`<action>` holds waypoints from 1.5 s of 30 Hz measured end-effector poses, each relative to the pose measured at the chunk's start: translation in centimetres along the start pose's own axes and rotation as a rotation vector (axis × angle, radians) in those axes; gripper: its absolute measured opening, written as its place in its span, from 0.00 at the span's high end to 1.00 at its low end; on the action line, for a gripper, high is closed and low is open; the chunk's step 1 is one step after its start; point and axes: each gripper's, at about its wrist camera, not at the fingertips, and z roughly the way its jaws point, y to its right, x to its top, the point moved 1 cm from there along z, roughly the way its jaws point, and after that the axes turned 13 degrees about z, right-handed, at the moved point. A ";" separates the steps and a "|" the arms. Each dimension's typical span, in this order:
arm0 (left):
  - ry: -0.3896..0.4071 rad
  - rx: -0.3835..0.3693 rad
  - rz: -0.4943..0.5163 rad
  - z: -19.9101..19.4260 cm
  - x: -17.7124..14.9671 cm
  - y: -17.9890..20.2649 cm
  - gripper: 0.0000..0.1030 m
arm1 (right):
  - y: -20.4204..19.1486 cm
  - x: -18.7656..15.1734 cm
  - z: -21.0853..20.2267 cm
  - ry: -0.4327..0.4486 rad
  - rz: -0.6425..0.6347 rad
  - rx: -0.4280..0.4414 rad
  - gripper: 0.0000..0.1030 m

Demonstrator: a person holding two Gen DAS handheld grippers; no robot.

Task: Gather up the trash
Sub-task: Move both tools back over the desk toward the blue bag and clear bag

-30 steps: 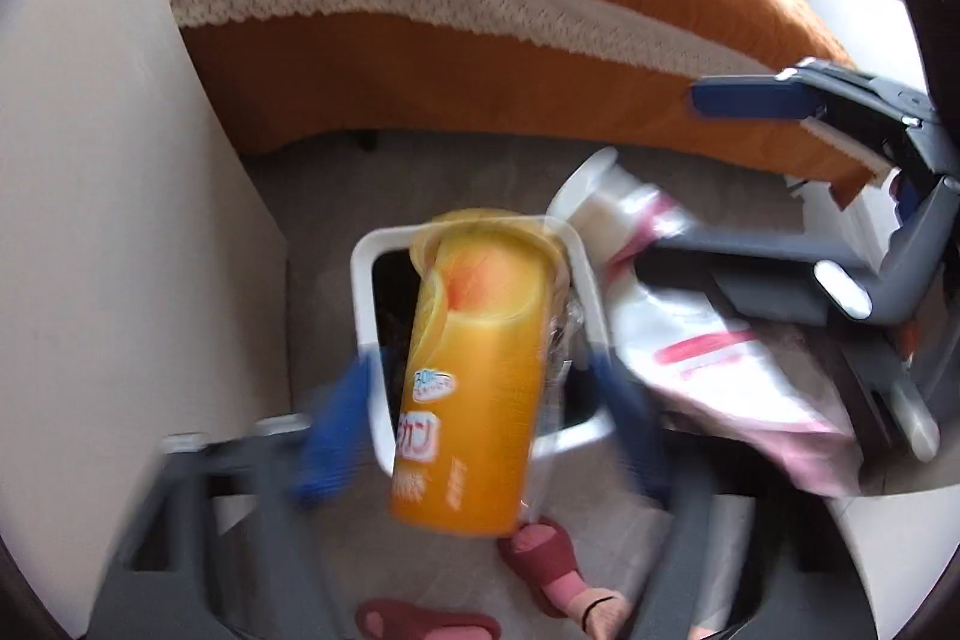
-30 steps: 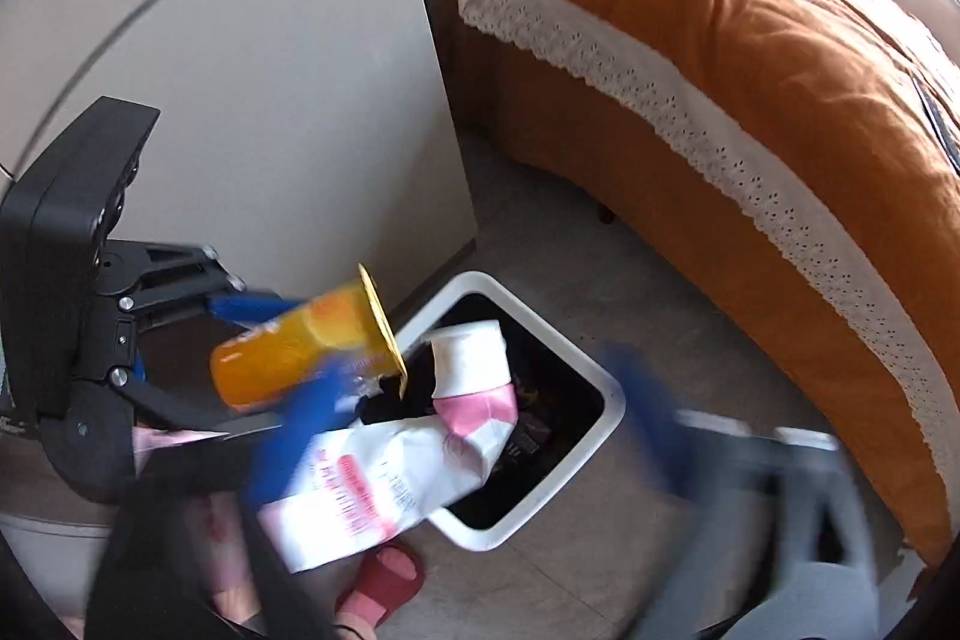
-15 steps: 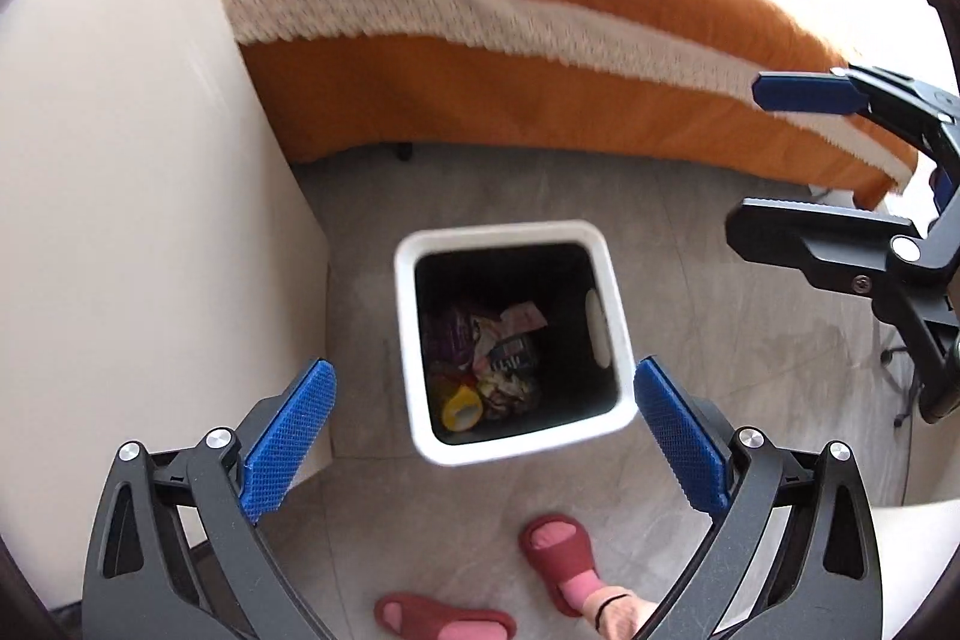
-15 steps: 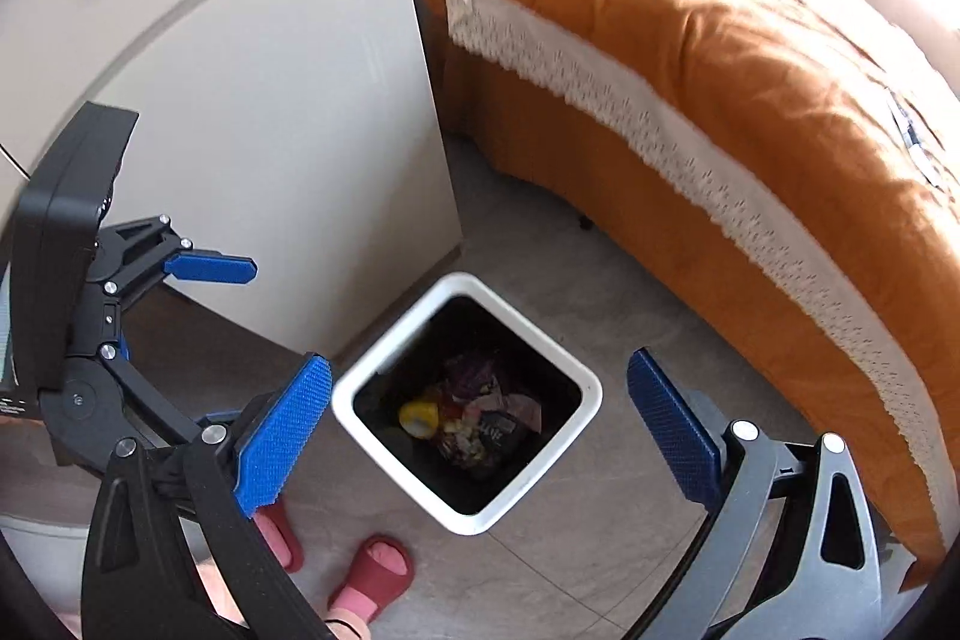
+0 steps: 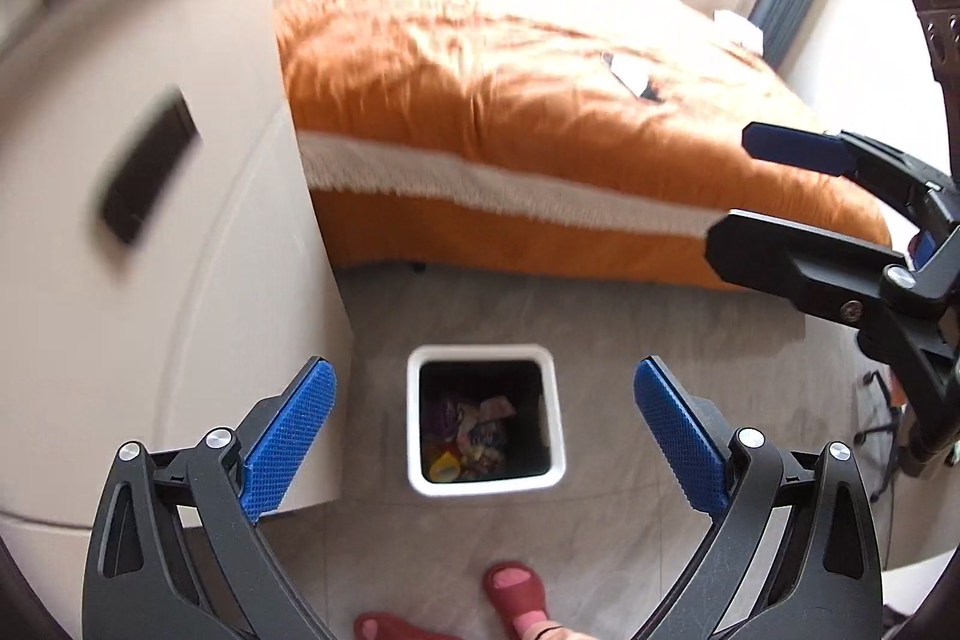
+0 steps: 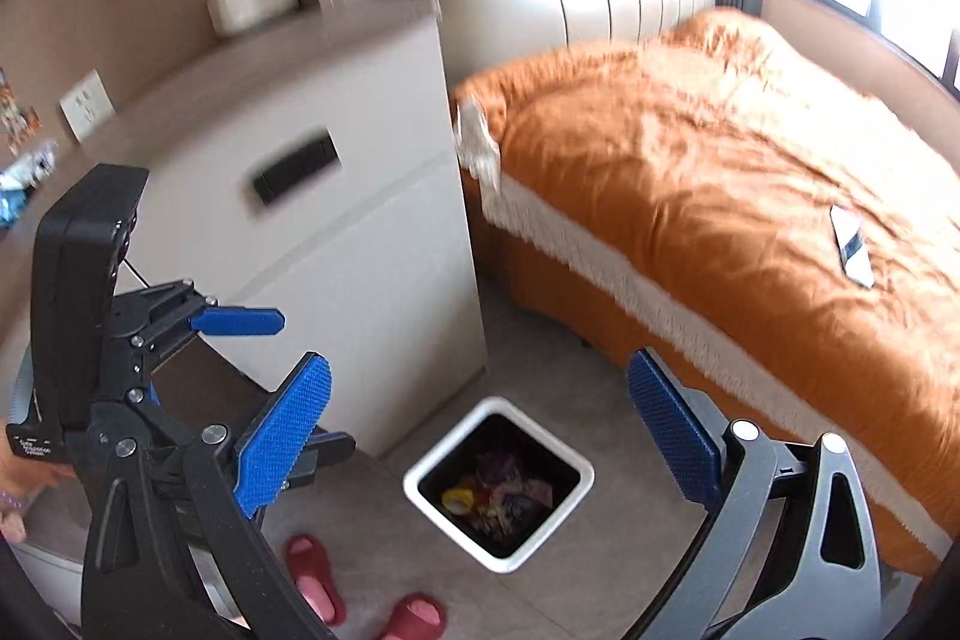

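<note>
The bin [image 5: 486, 424] stands on the floor [image 5: 600, 316] below you, trash [image 5: 468, 436] inside it. The cabinet [image 5: 180, 280] is to its left, the bed [image 5: 540, 112] behind it, your slippers [image 5: 516, 592] in front.

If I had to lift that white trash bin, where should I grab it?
Grip one wall of the white trash bin at its thick rim, coming straight down from above: it stands upright and open-topped, so the rim is exposed. The side away from the cabinet has most room.

white bin [image 5: 486, 484], orange bedspread [image 5: 540, 100], blue-padded left tool [image 5: 483, 436]
</note>
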 end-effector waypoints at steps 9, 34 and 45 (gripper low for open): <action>0.117 0.144 -0.127 -12.3 2.3 -0.5 0.05 | -4.9 4.5 -8.5 0.134 -0.039 0.114 0.04; 0.280 0.602 -0.434 -36.1 -5.5 -8.2 0.05 | -25.2 9.7 -14.7 0.209 -0.335 0.567 0.04; 0.296 0.662 -0.501 -39.7 -9.3 -12.8 0.05 | -33.1 9.2 -14.3 0.188 -0.406 0.631 0.04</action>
